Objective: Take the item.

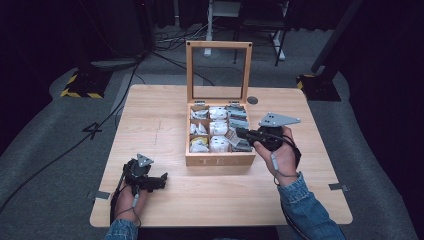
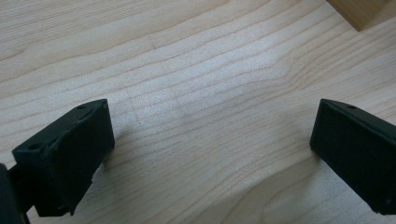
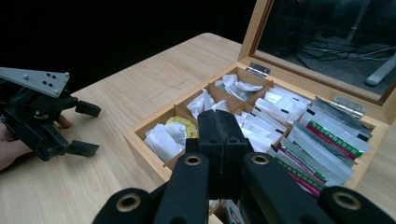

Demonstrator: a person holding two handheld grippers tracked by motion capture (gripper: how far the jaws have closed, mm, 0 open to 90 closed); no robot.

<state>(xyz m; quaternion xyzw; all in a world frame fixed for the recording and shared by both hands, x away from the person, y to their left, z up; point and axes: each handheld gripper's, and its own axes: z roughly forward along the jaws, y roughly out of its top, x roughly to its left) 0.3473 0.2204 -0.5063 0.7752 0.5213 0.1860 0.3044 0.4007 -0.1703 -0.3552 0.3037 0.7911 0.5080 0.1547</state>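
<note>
A wooden tea box (image 1: 220, 161) stands mid-table with its glass lid (image 1: 218, 70) raised. Its compartments hold white, yellow and green-striped tea bags (image 3: 299, 140). My right gripper (image 1: 239, 133) hovers over the box's right side, jaws pressed together (image 3: 219, 116). In the high view a pale tea bag (image 1: 230, 136) sits tilted at its tips, so it seems shut on that bag. My left gripper (image 1: 162, 181) rests low on the table at the front left. It is open, with bare wood between its jaws (image 2: 212, 149). The right gripper view shows it as well (image 3: 91, 128).
The light wooden table (image 1: 165, 125) has a round hole (image 1: 252, 100) behind the box and tape tabs at its front corners. A corner of the box (image 2: 359, 11) lies just ahead of the left gripper. Cables and stands cover the grey floor beyond.
</note>
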